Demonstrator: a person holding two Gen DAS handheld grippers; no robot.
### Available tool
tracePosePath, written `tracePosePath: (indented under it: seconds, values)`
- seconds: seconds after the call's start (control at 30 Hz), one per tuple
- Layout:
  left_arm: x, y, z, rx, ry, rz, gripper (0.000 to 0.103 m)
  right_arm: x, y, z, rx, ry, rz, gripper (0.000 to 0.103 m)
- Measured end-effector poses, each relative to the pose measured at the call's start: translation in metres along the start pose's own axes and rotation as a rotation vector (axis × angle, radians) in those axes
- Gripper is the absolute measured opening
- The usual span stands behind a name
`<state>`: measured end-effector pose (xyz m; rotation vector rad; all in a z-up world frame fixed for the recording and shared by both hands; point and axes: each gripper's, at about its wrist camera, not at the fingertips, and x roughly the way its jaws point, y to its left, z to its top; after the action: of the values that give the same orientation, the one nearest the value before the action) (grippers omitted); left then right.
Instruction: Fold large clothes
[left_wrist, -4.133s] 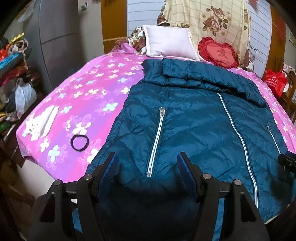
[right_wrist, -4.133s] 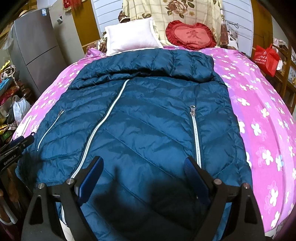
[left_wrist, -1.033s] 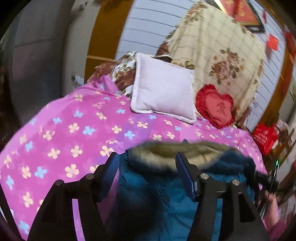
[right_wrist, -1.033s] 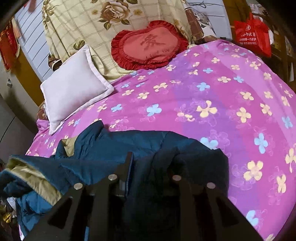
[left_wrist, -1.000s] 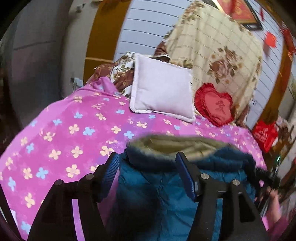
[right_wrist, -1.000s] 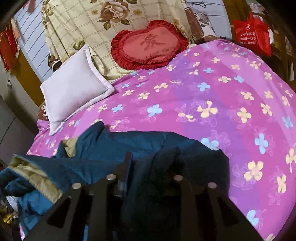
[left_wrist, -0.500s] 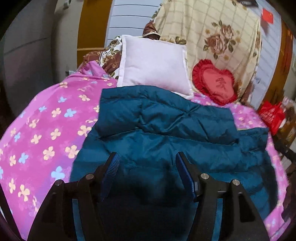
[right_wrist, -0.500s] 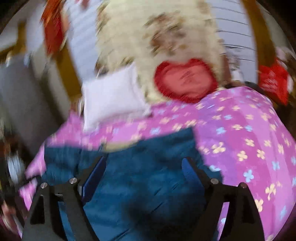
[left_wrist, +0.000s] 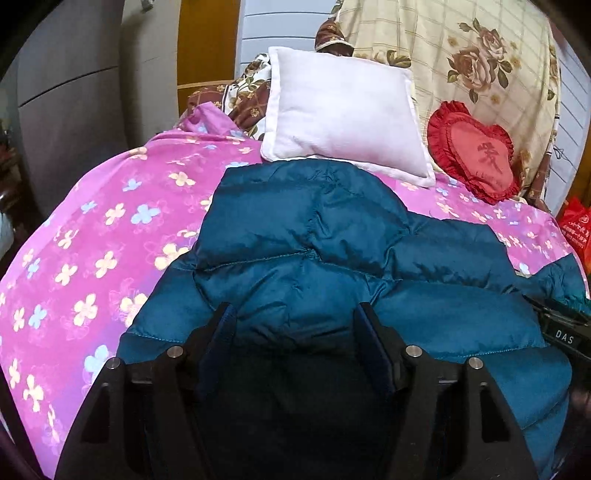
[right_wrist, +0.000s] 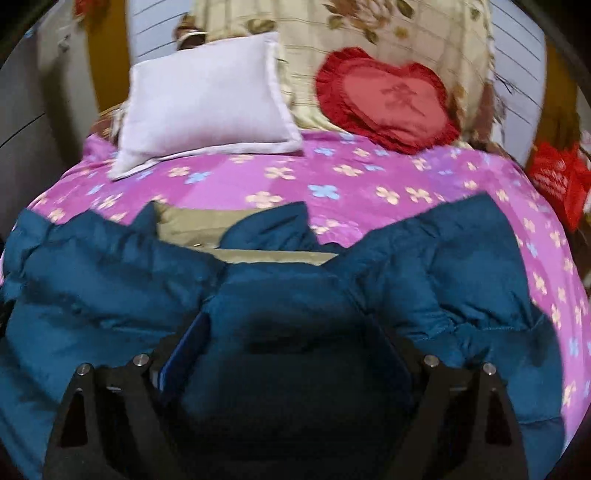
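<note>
A dark teal puffer jacket (left_wrist: 332, 251) lies folded over on the pink flowered bedspread (left_wrist: 92, 240), its back side up. In the right wrist view the jacket (right_wrist: 110, 277) shows a strip of tan lining (right_wrist: 207, 225) at its far edge. My left gripper (left_wrist: 295, 317) is open just above the jacket's near part. My right gripper (right_wrist: 291, 328) is open over the jacket, its fingers wide apart. Part of the right gripper shows at the right edge of the left wrist view (left_wrist: 565, 332).
A white pillow (left_wrist: 343, 114) and a red heart cushion (left_wrist: 476, 151) lean at the head of the bed against a flowered blanket (left_wrist: 461, 48). A grey cabinet (left_wrist: 66, 110) stands left. A red bag (right_wrist: 557, 177) sits to the right of the bed.
Both grippers carried the jacket's lower part toward the pillows and laid it down folded. The right gripper, shut on the jacket a second ago, is now open. The left has drawn back slightly.
</note>
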<state>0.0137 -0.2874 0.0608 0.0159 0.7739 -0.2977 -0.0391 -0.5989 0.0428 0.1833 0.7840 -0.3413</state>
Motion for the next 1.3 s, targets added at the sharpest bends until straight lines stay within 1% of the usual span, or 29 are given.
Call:
tracePosePath:
  seconds: [0.1, 0.17, 0.23, 0.3, 0.37, 0.4, 0.5, 0.57, 0.6, 0.63, 0.7, 0.77, 0.87, 0.93, 1.0, 1.03, 1.13, 1.23, 1.3]
  values:
    - [-0.002, -0.002, -0.005, 0.017, -0.011, 0.009, 0.048, -0.002, 0.004, -0.004, -0.018, 0.014, -0.024, 0.089]
    - [-0.002, -0.001, -0.006, 0.014, -0.016, 0.004, 0.049, -0.017, 0.004, -0.005, -0.008, -0.002, -0.005, 0.089]
    - [-0.001, 0.000, -0.006, 0.008, -0.012, 0.000, 0.049, -0.041, 0.005, -0.006, 0.009, -0.064, 0.056, 0.089]
    - [-0.001, 0.000, -0.006, 0.009, -0.009, 0.003, 0.049, -0.059, 0.012, -0.003, 0.010, -0.102, 0.128, 0.089]
    - [-0.001, -0.001, -0.006, 0.011, -0.009, 0.005, 0.049, -0.068, 0.030, 0.002, -0.010, -0.095, 0.206, 0.089]
    - [-0.001, -0.001, -0.006, 0.010, -0.009, 0.004, 0.049, -0.067, 0.040, 0.005, -0.028, -0.082, 0.222, 0.089]
    - [-0.001, -0.001, -0.006, 0.007, -0.006, 0.000, 0.049, -0.055, 0.074, 0.007, -0.098, -0.057, 0.211, 0.089]
    - [-0.001, 0.000, -0.006, -0.003, -0.009, -0.007, 0.049, -0.035, 0.089, 0.002, -0.138, -0.024, 0.161, 0.089]
    - [-0.001, 0.001, -0.005, -0.004, -0.006, -0.007, 0.049, -0.021, 0.092, 0.000, -0.143, 0.017, 0.139, 0.090]
    - [0.000, 0.001, -0.005, -0.003, -0.001, -0.006, 0.049, -0.005, 0.093, -0.004, -0.132, 0.059, 0.134, 0.091]
    - [0.001, -0.001, -0.006, 0.007, 0.002, 0.000, 0.049, 0.000, 0.093, -0.005, -0.118, 0.058, 0.138, 0.092]
    - [-0.002, -0.003, -0.007, 0.023, 0.004, 0.005, 0.049, -0.005, 0.091, -0.005, -0.109, 0.067, 0.154, 0.092]
    - [-0.011, -0.001, -0.005, 0.023, 0.014, -0.003, 0.049, -0.030, 0.072, -0.007, -0.083, 0.037, 0.187, 0.092]
    - [-0.014, 0.001, -0.002, 0.017, 0.015, -0.005, 0.049, -0.050, 0.050, -0.007, -0.078, 0.004, 0.174, 0.092]
    - [-0.018, 0.002, 0.003, 0.018, 0.002, 0.011, 0.049, -0.060, 0.028, -0.005, -0.079, -0.018, 0.120, 0.093]
    - [-0.019, 0.004, 0.007, 0.020, -0.008, 0.023, 0.049, -0.065, 0.014, -0.005, -0.085, -0.033, 0.073, 0.093]
    - [-0.014, 0.008, 0.015, 0.012, -0.011, 0.047, 0.049, -0.065, -0.023, -0.003, -0.075, -0.034, -0.023, 0.093]
    - [0.002, 0.014, 0.019, 0.006, 0.029, 0.073, 0.049, -0.051, -0.054, -0.008, -0.045, 0.008, -0.091, 0.093]
    - [0.012, 0.016, 0.019, 0.004, 0.043, 0.076, 0.049, -0.036, -0.069, -0.010, -0.020, 0.041, -0.095, 0.095]
